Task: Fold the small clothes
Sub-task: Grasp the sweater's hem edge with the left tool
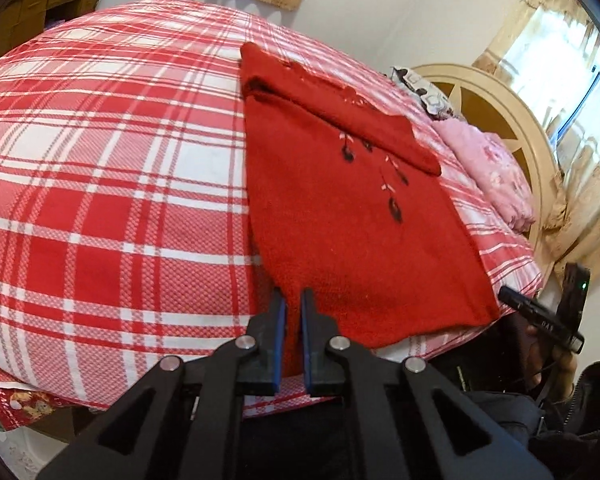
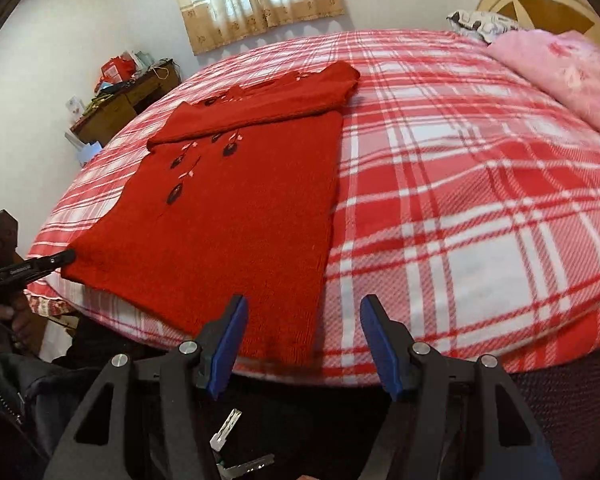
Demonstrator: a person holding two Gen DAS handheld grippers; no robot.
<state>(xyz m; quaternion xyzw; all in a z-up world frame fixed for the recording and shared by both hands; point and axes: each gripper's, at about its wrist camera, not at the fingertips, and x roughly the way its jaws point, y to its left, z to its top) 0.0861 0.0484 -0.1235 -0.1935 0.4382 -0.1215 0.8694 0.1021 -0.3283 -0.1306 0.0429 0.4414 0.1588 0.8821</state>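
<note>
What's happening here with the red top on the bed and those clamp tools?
A person is folding a red sweater laid on a plaid bedspread, with a handheld gripper in each hand. Its sleeves are already folded across the chest. The left gripper is nearly shut around the sweater's near hem corner. The right gripper is open, hovering at the other hem corner. The hem has not yet been lifted.

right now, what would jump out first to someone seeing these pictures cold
The red knitted sweater with dark embroidered flowers lies flat on the red and white plaid bedspread, its sleeves folded across the chest, hem at the near bed edge. The left gripper, fingers nearly together, is at the hem's corner; whether it pinches cloth is unclear. The right gripper hovers open over the other hem corner, and a pink floral blanket lies by the headboard.
</note>
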